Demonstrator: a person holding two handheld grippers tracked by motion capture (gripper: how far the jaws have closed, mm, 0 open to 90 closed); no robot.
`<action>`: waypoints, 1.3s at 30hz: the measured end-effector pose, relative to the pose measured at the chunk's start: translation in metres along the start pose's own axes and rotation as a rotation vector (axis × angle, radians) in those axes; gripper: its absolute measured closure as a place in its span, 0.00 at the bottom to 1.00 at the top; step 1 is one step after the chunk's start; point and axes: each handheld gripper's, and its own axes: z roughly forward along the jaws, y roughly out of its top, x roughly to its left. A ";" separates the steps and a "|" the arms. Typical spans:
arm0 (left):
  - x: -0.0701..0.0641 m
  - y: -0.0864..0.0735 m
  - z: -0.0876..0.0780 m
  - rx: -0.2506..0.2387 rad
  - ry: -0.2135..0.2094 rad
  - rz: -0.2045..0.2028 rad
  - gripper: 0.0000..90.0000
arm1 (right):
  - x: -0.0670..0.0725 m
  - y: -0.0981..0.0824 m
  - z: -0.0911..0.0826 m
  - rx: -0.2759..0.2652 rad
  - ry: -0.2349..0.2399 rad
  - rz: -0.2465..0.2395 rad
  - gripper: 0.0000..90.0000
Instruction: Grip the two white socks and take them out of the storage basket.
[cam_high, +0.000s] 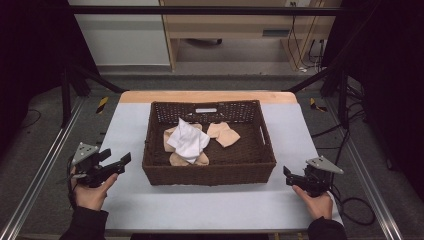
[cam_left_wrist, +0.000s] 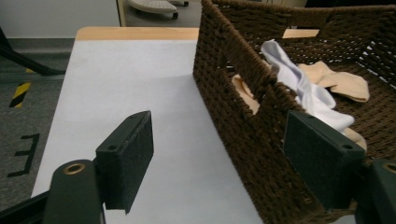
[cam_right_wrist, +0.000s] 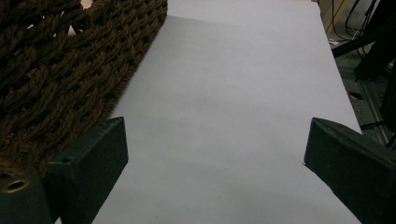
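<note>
Between the left tongs (cam_high: 118, 163) and right tongs (cam_high: 288, 176), both held wide open and empty, a white cloth (cam_high: 189, 139) lies crumpled in the basket (cam_high: 210, 173), judged light, limp, best pinched at a raised fold.

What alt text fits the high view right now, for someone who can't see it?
A dark wicker basket sits mid-table holding a crumpled white cloth over tan socks. The left gripper and right gripper, jaws open and empty, rest on the table on either side.
</note>
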 end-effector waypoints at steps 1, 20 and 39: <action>0.000 0.000 0.000 0.000 0.000 0.000 0.27 | 0.000 0.000 0.000 0.000 0.000 0.000 0.07; -0.041 0.057 0.006 -0.083 -0.046 0.081 0.31 | -0.001 0.002 -0.003 -0.012 -0.011 -0.006 0.07; -0.078 0.086 0.043 -0.048 -0.035 0.148 0.35 | 0.000 0.002 -0.001 -0.006 -0.007 -0.006 0.08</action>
